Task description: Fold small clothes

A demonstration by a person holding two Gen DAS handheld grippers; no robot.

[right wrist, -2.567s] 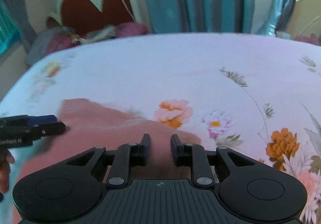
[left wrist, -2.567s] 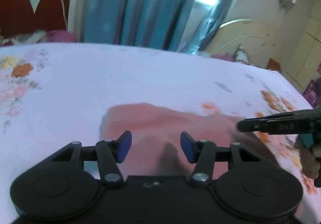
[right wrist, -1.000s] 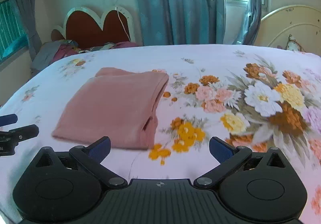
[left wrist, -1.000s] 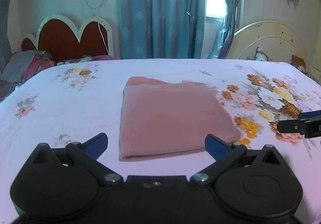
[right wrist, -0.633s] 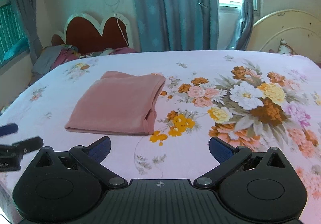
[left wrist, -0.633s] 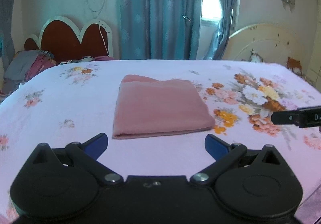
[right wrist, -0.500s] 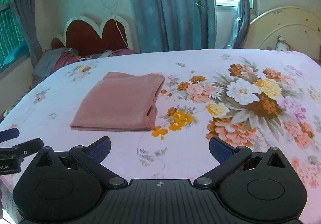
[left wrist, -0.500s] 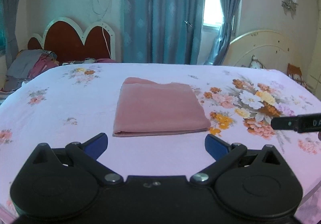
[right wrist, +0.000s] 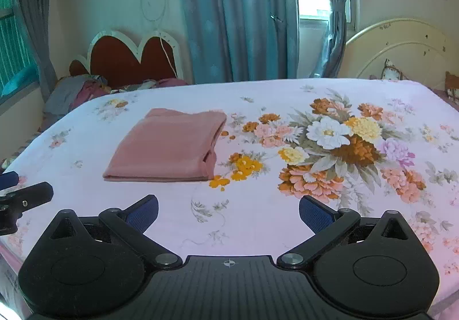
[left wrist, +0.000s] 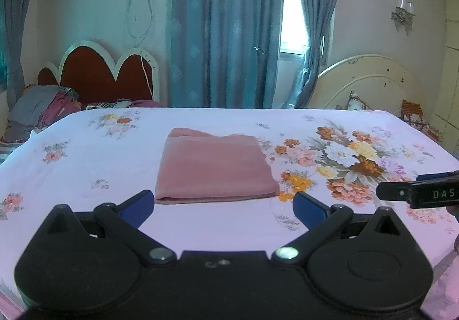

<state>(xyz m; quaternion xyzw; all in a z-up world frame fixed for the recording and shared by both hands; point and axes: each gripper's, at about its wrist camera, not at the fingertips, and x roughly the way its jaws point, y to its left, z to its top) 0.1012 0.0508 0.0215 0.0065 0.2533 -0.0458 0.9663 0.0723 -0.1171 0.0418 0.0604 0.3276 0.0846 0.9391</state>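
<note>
A pink garment [left wrist: 213,166] lies folded into a flat rectangle on the flowered bedsheet [left wrist: 86,176]. It also shows in the right wrist view [right wrist: 169,146], left of centre. My left gripper [left wrist: 223,205] is wide open and empty, held back from the garment's near edge. My right gripper [right wrist: 228,212] is wide open and empty, to the right of the garment and well back from it. Each gripper shows at the edge of the other's view: the right one [left wrist: 418,193], the left one [right wrist: 25,196].
The bed carries a large flower print [right wrist: 344,145] on its right half. A red headboard [left wrist: 97,76] and a clothes pile [left wrist: 43,110] lie beyond the far left corner. Blue curtains [left wrist: 226,27] hang behind, and a cream headboard [left wrist: 370,84] stands at the far right.
Both grippers have let go of the garment, opened wide and drawn back from the bed. The garment lies folded and still.
</note>
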